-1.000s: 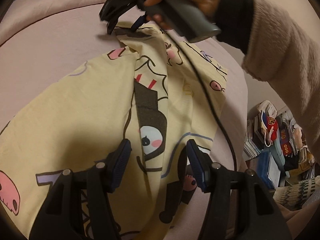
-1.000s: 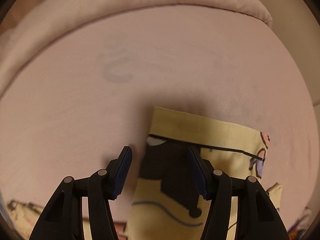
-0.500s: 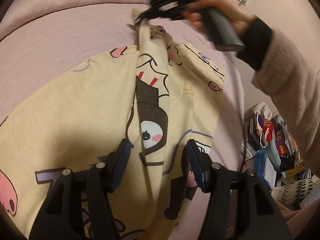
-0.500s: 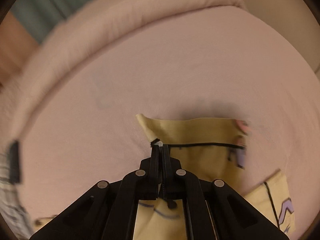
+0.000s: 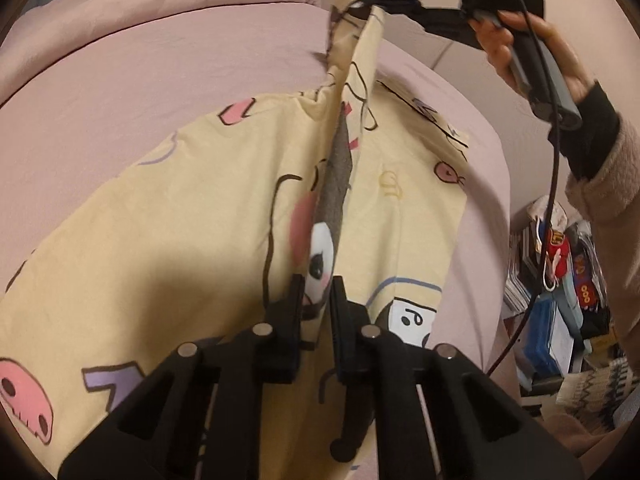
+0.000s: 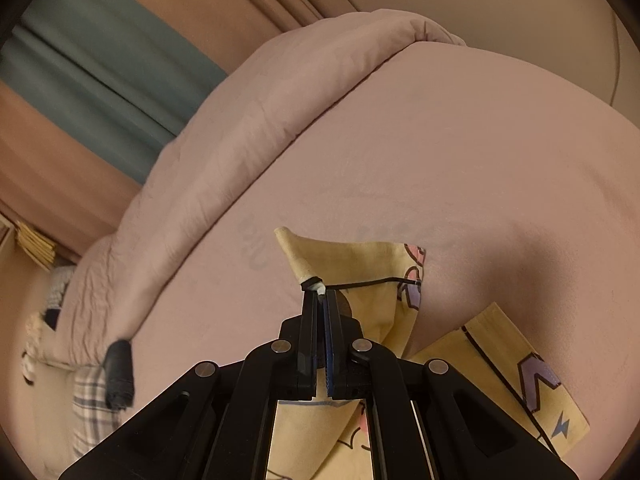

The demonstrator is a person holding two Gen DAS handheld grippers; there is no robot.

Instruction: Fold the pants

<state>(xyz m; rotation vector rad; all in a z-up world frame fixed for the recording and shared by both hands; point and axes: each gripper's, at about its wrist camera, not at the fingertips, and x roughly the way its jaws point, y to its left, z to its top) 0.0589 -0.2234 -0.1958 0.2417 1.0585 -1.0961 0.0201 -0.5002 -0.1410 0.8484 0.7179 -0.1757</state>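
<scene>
Yellow cartoon-print pants (image 5: 192, 216) lie on a pink bed (image 5: 120, 80). My left gripper (image 5: 318, 286) is shut on a raised ridge of the pants fabric near me. My right gripper (image 5: 360, 4), seen far up in the left wrist view, is shut on the hem end of one leg and holds it lifted above the bed. In the right wrist view the right gripper (image 6: 320, 294) pinches the yellow hem (image 6: 352, 260), and the other leg's hem (image 6: 516, 376) lies lower right on the bed.
A pink duvet roll (image 6: 240, 128) lies along the far side of the bed. Beside the bed's right edge, stacked books and bags (image 5: 560, 280) sit on the floor. Teal and brown curtains (image 6: 100, 80) hang behind.
The right gripper shut on the leg hem and lifted it up off the bed. The left gripper went from open to shut on the fabric ridge.
</scene>
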